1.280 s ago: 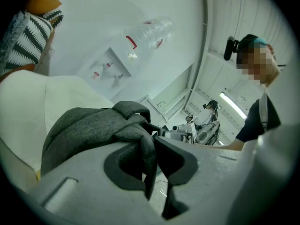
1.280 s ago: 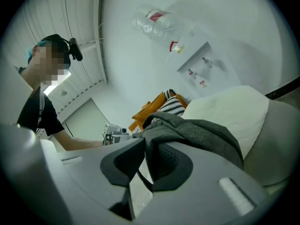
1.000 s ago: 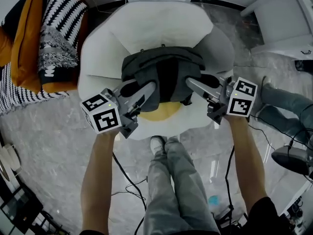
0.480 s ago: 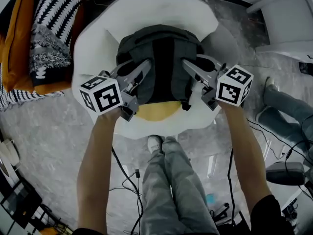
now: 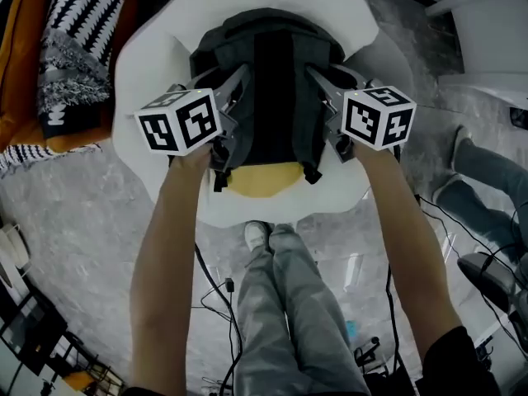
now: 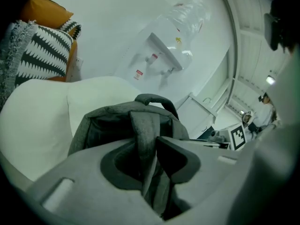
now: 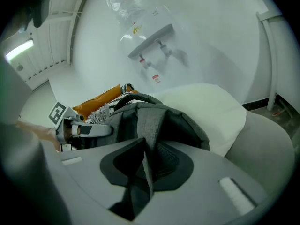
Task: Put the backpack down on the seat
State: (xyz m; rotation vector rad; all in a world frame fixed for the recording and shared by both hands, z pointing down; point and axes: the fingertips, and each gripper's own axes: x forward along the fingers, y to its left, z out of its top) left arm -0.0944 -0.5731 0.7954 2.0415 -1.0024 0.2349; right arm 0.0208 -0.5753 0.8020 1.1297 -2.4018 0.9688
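Note:
A dark grey backpack (image 5: 272,81) rests on the white round seat (image 5: 148,64), above a yellow cushion (image 5: 262,180). My left gripper (image 5: 239,77) is at the backpack's left shoulder strap (image 6: 143,135). Its jaws are opening, and the strap hangs loosely between them. My right gripper (image 5: 318,74) is at the right shoulder strap (image 7: 150,125), which is pinched thin between its pads. In the left gripper view the backpack (image 6: 117,125) stands upright with its top handle up.
Striped and orange cushions (image 5: 74,48) lie to the left of the seat. A water dispenser (image 6: 164,55) stands behind it, and white furniture (image 5: 495,31) at the far right. My legs (image 5: 280,304) stand before the seat. Another person's legs (image 5: 487,180) are at the right. Cables (image 5: 214,295) cross the floor.
Both grippers have carried the backpack forward, deeper onto the seat. It now covers more of the seat back, and the yellow cushion shows below it.

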